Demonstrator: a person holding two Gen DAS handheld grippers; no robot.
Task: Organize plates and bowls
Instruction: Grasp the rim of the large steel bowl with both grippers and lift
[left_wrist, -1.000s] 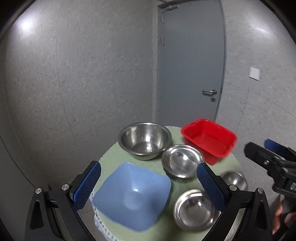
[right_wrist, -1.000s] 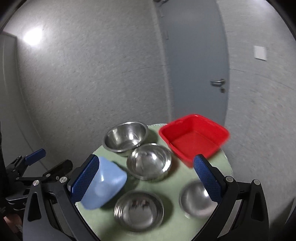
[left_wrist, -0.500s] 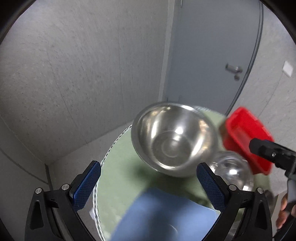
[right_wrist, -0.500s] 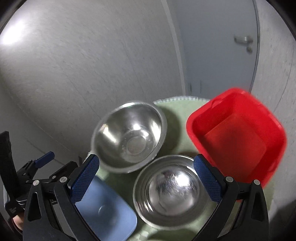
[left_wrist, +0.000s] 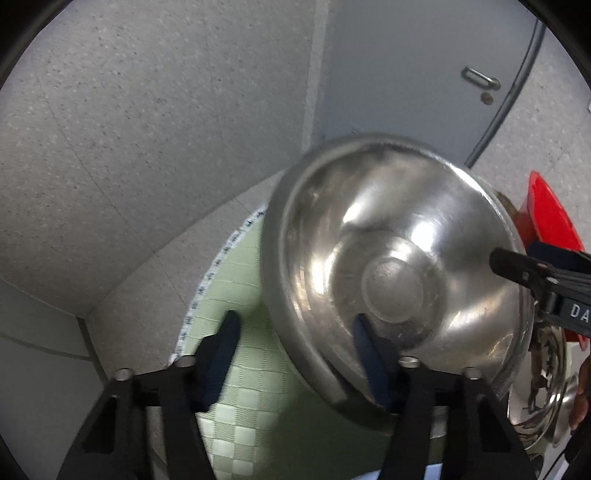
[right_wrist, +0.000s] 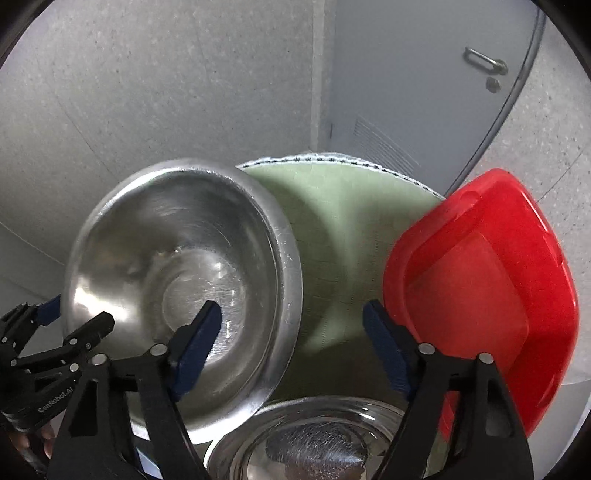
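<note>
A large steel bowl (left_wrist: 399, 266) stands on the round green mat (left_wrist: 236, 295); it also shows in the right wrist view (right_wrist: 177, 266). My left gripper (left_wrist: 295, 332) is open and straddles the bowl's near-left rim, one finger inside, one outside. My right gripper (right_wrist: 291, 332) is open and straddles the bowl's right rim, its left finger over the bowl's inside, its right finger next to the red square bowl (right_wrist: 487, 295). A smaller steel bowl (right_wrist: 310, 443) sits right below it.
The mat (right_wrist: 343, 221) covers a small round table whose far edge is close to the grey wall and a grey door (right_wrist: 424, 74). More steel bowls (left_wrist: 546, 387) lie at the right. A blue bowl's edge (left_wrist: 424, 476) shows at the bottom.
Both grippers have moved forward and down towards the large steel bowl, which now fills both views. The left gripper's fingers have narrowed around its rim.
</note>
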